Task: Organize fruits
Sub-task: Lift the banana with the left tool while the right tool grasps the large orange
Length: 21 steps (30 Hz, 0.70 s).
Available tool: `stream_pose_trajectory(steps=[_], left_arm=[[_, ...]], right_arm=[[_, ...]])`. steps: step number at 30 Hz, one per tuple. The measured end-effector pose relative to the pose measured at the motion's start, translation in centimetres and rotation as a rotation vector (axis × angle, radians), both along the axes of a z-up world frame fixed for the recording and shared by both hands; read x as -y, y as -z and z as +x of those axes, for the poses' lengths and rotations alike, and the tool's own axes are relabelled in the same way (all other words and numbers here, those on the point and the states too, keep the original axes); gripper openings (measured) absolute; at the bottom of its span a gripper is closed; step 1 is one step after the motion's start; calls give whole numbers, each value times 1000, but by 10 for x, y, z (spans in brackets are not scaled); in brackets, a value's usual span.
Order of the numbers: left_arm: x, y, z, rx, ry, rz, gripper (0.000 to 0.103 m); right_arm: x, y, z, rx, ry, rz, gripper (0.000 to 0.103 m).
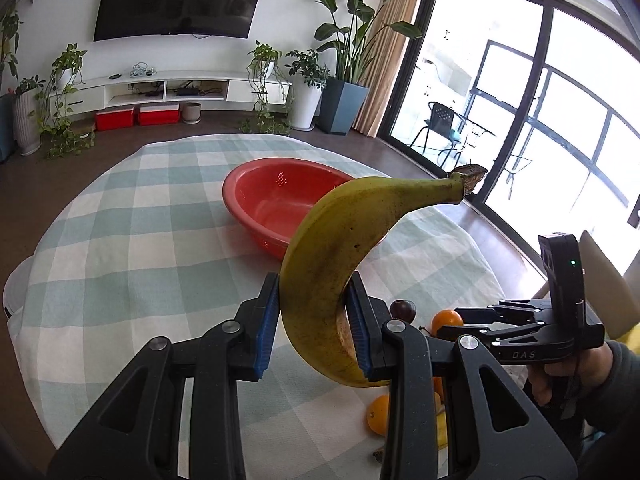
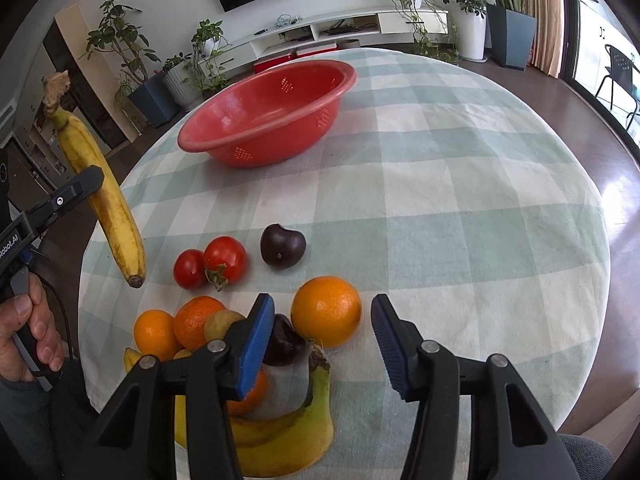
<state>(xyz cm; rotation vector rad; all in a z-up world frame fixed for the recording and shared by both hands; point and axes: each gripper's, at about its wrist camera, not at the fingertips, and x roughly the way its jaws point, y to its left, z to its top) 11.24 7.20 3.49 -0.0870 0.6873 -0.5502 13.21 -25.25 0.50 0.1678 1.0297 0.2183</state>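
My left gripper (image 1: 314,324) is shut on a yellow banana (image 1: 340,248) and holds it in the air, stem up, short of the red colander bowl (image 1: 276,200). In the right wrist view the same banana (image 2: 104,196) hangs at the left, above the table edge. My right gripper (image 2: 322,344) is open and empty, low over the fruit pile, with a large orange (image 2: 326,310) between its fingers. Around it lie a dark plum (image 2: 283,246), two tomatoes (image 2: 212,262), smaller oranges (image 2: 176,328), another dark plum (image 2: 284,344) and more bananas (image 2: 288,436).
The round table has a green-and-white checked cloth (image 2: 460,200). The red bowl (image 2: 268,112) stands empty toward the far side. The table edge drops to a dark wood floor (image 2: 616,184) on the right. Plants and a TV unit line the far wall.
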Motion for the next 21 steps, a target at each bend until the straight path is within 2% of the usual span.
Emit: stream_pose_trajectory(steps=[11, 15, 21], left_arm=[[2, 4, 4, -10, -4, -7, 30], [2, 4, 4, -9, -4, -8, 30], [2, 5, 6, -5, -3, -27, 30]], right_arm=[[10, 2, 6, -43, 0, 79, 40], [19, 1, 5, -51, 19, 138, 39], [31, -11, 2, -5, 44, 204, 39]])
